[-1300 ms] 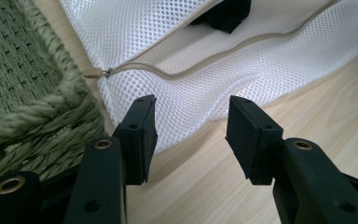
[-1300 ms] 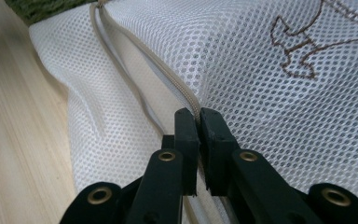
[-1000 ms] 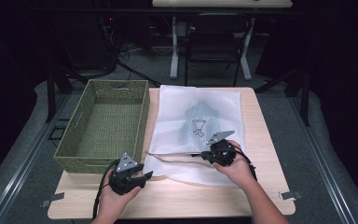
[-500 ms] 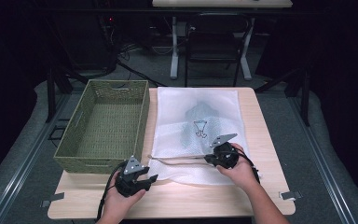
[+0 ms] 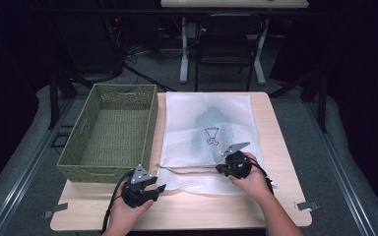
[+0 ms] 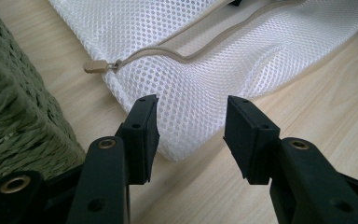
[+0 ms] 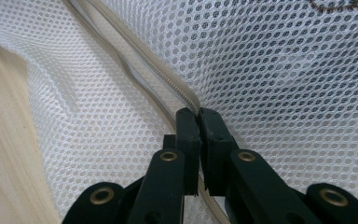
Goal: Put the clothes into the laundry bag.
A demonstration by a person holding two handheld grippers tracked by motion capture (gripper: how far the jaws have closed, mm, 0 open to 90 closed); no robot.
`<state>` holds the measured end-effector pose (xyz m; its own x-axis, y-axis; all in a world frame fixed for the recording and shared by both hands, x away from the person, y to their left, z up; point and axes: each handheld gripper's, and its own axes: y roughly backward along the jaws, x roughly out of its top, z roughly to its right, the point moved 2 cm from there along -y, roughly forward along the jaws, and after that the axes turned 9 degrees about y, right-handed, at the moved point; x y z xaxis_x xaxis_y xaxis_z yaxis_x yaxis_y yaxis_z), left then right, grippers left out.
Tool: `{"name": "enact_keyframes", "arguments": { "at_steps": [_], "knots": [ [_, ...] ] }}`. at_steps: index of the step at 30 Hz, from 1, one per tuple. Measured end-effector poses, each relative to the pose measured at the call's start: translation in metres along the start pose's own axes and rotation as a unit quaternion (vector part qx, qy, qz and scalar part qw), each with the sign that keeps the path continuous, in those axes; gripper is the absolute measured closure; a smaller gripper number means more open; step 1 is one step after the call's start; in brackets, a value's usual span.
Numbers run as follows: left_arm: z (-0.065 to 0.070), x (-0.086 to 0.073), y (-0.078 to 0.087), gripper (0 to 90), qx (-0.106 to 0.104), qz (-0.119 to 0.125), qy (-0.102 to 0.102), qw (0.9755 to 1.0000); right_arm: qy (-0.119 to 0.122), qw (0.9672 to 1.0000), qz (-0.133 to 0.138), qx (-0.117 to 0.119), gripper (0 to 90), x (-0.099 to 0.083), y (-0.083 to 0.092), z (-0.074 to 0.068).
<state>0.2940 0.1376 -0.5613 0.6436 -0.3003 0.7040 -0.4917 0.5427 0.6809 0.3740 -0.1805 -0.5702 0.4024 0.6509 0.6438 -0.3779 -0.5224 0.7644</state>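
A white mesh laundry bag lies flat on the table with a pale bluish garment inside. A beige zipper runs along its near side, with the pull at the left end. My right gripper is shut on the zipper tape at the bag's near right part. My left gripper is open, low over the table, and the bag's near left corner lies just ahead of its jaws, between them.
A green woven basket, empty, stands on the left half of the table, close beside the bag and my left gripper. Bare wood runs along the near edge. A chair and desk legs stand beyond the far edge.
Both grippers have shifted a little toward the person. The left one has also edged right, closer to the bag's corner. The right one has stayed shut on the zipper.
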Motion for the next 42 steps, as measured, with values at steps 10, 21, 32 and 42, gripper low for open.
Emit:
{"name": "enact_keyframes", "arguments": {
  "at_steps": [10, 21, 32, 42],
  "knots": [
    [-0.0005, -0.0006, 0.0, 54.4, -0.001, 0.002, 0.002, 1.0, -0.006, 0.9998, -0.017, 0.004, 88.4, -0.0052, -0.0066, 0.0016],
    [-0.0023, -0.0015, 0.002, 54.1, 0.0, 0.005, 0.007, 1.0, -0.014, 0.9998, -0.014, 0.007, 87.6, -0.0082, -0.0077, 0.0033],
    [-0.0033, -0.0018, 0.0031, 53.3, 0.002, 0.007, 0.007, 0.9999, -0.015, 0.9999, -0.004, 0.003, 84.0, -0.0074, -0.0037, 0.0027],
    [-0.0046, -0.0022, 0.0036, 51.1, 0.003, 0.01, 0.007, 0.9999, -0.023, 0.9995, 0.012, -0.017, 63.7, -0.0057, 0.0013, 0.0021]
  ]
}}
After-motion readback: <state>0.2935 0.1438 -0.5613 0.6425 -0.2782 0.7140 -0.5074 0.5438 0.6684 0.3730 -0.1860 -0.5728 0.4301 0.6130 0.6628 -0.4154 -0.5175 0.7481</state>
